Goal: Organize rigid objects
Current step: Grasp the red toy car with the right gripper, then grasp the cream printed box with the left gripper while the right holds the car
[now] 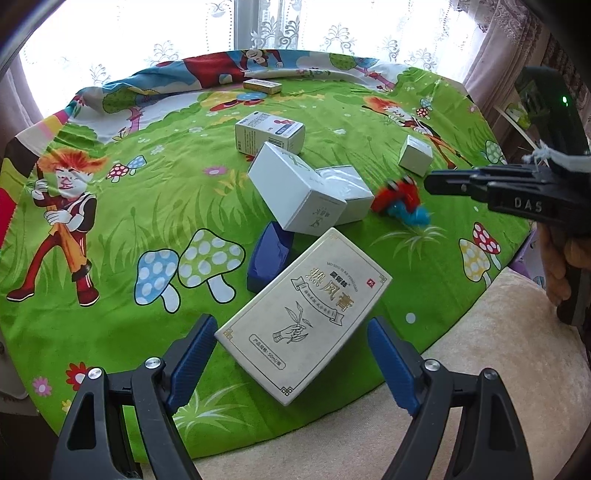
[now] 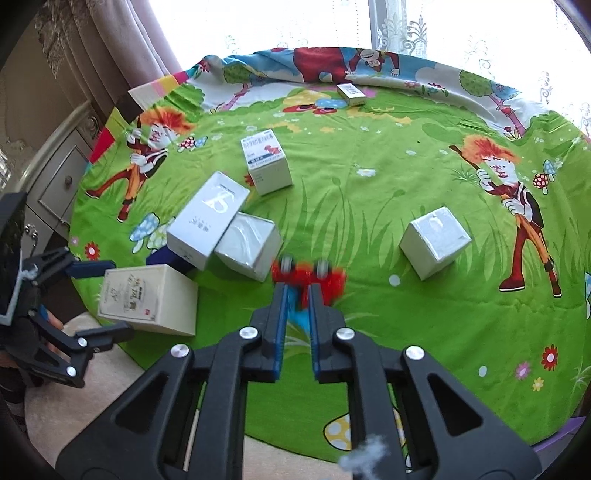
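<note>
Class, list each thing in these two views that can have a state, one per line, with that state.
left gripper: open, astride the cream box, pads clear.
right gripper: shut on the red-and-blue toy.
red-and-blue toy: gripped, blurred.
cream box: closed, propped aslant on the blue box.
blue box: closed, partly covered.
tall white box: closed, upright.

Bright daylight pours through a lace curtain [image 1: 332, 29] across the far window [image 2: 461, 26], washing it nearly white. Heavy mauve drapes [image 2: 110, 48] hang at the side. A cartoon-printed green cloth [image 1: 147, 206] covers the surface, cream plush fabric [image 1: 480, 369] at its near edge. On the left, a pale carved cabinet [image 2: 55, 177] with a knobbed drawer.
</note>
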Tool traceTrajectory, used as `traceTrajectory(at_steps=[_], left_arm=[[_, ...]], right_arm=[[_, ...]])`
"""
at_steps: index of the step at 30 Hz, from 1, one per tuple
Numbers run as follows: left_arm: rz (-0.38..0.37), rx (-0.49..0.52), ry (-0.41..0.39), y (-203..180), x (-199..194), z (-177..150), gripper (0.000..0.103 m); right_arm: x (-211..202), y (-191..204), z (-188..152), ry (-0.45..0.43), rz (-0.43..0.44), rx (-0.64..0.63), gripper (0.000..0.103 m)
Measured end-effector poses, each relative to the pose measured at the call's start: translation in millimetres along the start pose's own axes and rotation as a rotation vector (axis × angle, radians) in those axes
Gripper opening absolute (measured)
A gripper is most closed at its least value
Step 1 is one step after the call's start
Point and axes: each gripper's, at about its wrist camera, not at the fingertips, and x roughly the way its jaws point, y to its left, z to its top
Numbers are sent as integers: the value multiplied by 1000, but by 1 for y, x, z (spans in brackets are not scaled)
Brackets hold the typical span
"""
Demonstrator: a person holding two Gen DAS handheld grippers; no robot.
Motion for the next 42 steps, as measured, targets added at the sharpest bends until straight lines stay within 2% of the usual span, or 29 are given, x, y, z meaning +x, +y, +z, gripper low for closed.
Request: traceTrajectory(at_steps=[3, 5, 7, 9, 12, 17, 20, 26, 27, 28, 29, 32, 35, 42], left_arm=[[-7, 18, -2, -4, 0, 0, 82], [-10, 20, 0, -4, 0, 0, 72], [-18, 17, 0, -3, 0, -1, 67], [-25, 22, -3, -5, -1, -1, 64], [-25, 39, 2, -9, 1, -1, 64], [-12, 53, 6, -11, 0, -2, 65], [-7, 62, 5, -12, 0, -1, 71], [9, 74, -12, -14, -1, 2, 72], [2, 73, -17, -13, -1, 3, 72], [-9, 73, -21, -14, 0, 4, 71], [-17, 76, -22, -14, 0, 3, 66], [-30, 86, -28, -17, -1, 3, 61], [-39, 97, -34, -20, -3, 3, 58], [-68, 78, -48, -19, -7, 2, 56]], right_arm=[[-4, -2, 2, 0, 9, 23, 14], [-5, -6, -1, 14, 3, 39, 14], [-6, -8, -8, 45, -6, 35, 15], [-1, -5, -18, 98, -59, -11, 17], [14, -3, -27, 155, -77, -45, 19], [32, -5, -27, 193, -73, -71, 20], [36, -5, -27, 199, -71, -86, 33], [39, -2, -22, 169, -53, -96, 35], [39, -2, -22, 163, -45, -98, 32], [38, -2, -22, 157, -35, -97, 23], [38, -2, -21, 150, -28, -93, 22], [25, -5, -17, 92, -19, -63, 15], [17, -11, -11, 56, 6, -22, 14], [20, -21, 3, 41, 41, 36, 14]])
